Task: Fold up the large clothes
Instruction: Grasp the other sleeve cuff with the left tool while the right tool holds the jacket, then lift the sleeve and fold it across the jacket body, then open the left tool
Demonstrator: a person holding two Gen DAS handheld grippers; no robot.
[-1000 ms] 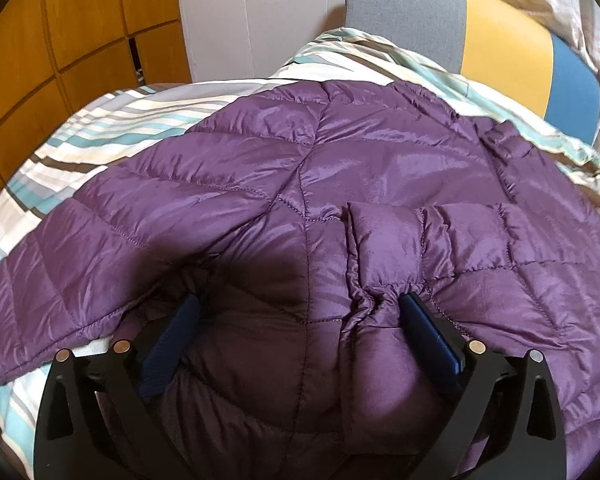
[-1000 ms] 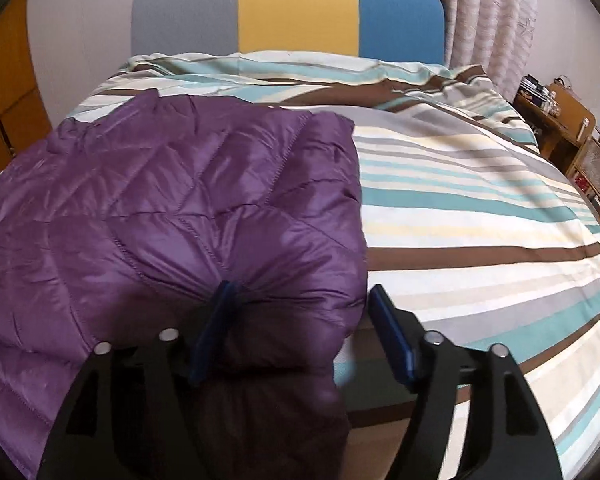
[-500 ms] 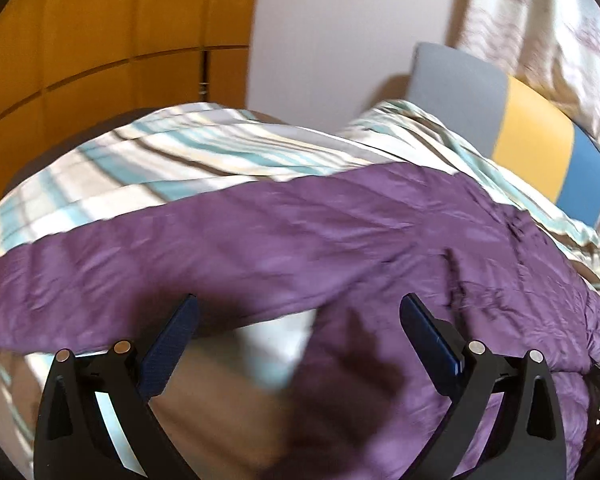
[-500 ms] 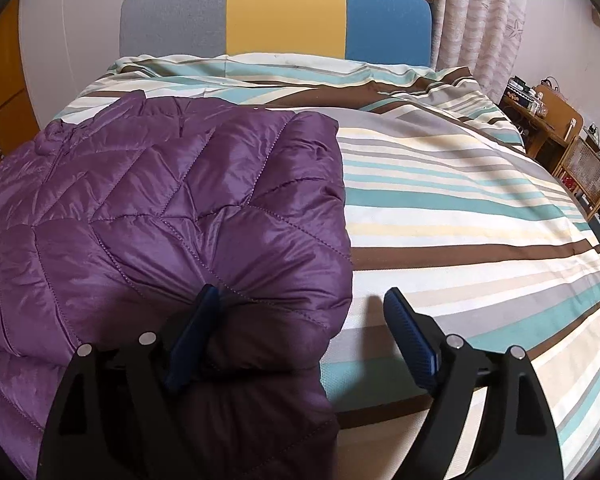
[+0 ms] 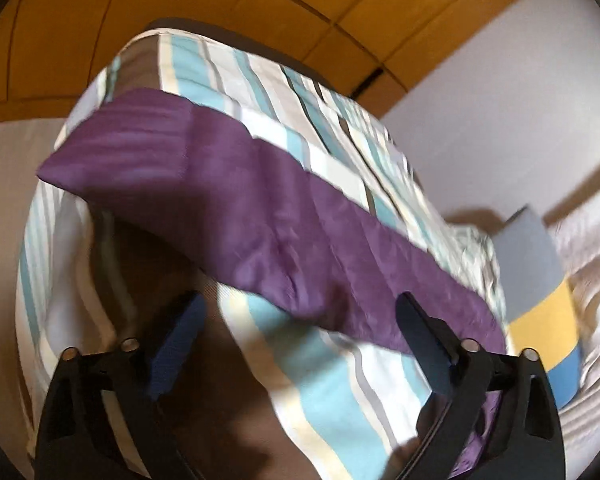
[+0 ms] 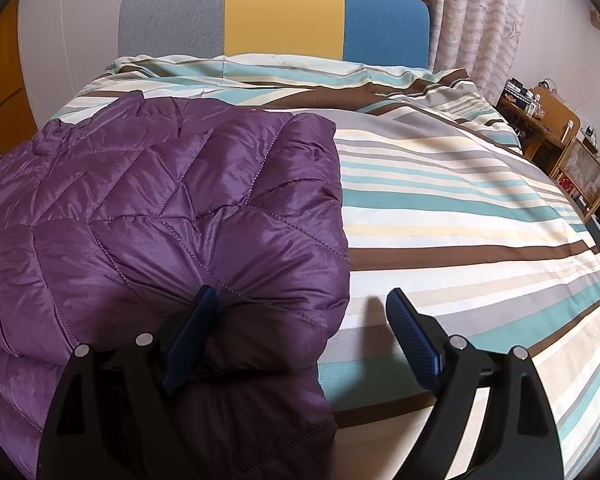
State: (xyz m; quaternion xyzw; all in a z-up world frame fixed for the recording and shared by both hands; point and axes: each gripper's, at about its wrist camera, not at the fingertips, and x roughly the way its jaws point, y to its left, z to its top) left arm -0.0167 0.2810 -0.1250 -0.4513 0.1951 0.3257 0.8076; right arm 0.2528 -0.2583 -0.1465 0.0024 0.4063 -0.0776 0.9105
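Note:
A purple quilted puffer jacket [image 6: 160, 208] lies on the striped bed [image 6: 460, 208], its right side folded inward. My right gripper [image 6: 300, 320] is open just above the jacket's near right edge; its left finger [image 6: 188, 336] rests on the fabric and holds nothing. In the left wrist view, blurred by motion, the jacket's outstretched sleeve [image 5: 228, 208] runs across the bedspread [image 5: 324, 376] toward the bed's corner. My left gripper [image 5: 300, 336] is open and empty, hovering just short of the sleeve.
A grey, yellow and blue headboard [image 6: 284, 16] stands at the far end. Orange wooden cabinet doors [image 5: 260, 4] line the left side of the bed. Curtains [image 6: 476, 20] and wooden furniture with small items [image 6: 552, 128] stand to the right.
My left gripper has swung left off the jacket body and now looks at the outstretched sleeve near the bed's corner. My right gripper has drawn back slightly, still open.

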